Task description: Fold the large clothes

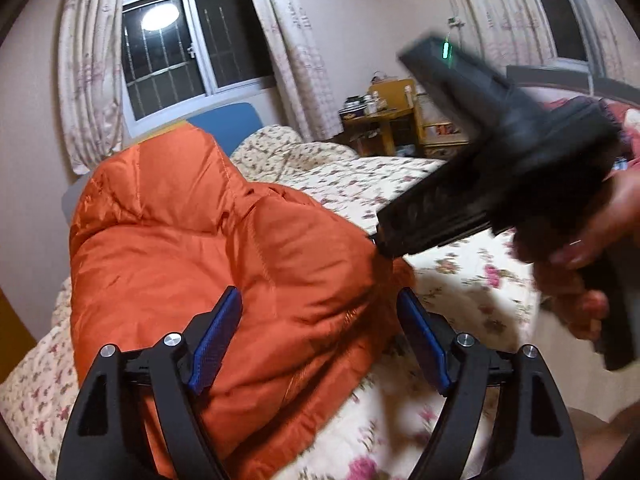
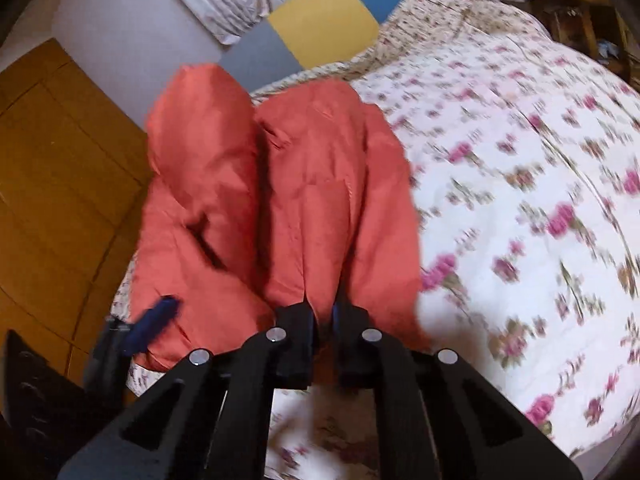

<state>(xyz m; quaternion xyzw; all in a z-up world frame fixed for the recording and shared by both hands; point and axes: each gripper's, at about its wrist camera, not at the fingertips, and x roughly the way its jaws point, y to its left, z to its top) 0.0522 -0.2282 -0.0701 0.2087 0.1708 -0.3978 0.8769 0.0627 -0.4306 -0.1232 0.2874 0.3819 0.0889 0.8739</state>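
A puffy orange jacket (image 1: 220,240) lies bunched on the floral quilt (image 1: 460,280) of a bed. My left gripper (image 1: 320,300) is open, its blue pads standing wide on either side of the jacket's near end without pressing it. My right gripper (image 1: 384,244), held in a person's hand (image 1: 592,272), comes in from the right with its tip at the jacket's right edge. In the right wrist view the right gripper (image 2: 324,320) is shut, with a fold of the orange jacket (image 2: 300,180) pinched between its fingers. A blue pad of the left gripper (image 2: 156,320) shows at the jacket's lower left.
The floral quilt (image 2: 520,160) stretches away to the right of the jacket. A headboard with yellow and blue panels (image 2: 320,20) stands behind it. A cluttered wooden table (image 1: 376,116) sits beyond the bed near the curtains. Wooden panels (image 2: 60,160) run along the bed's left.
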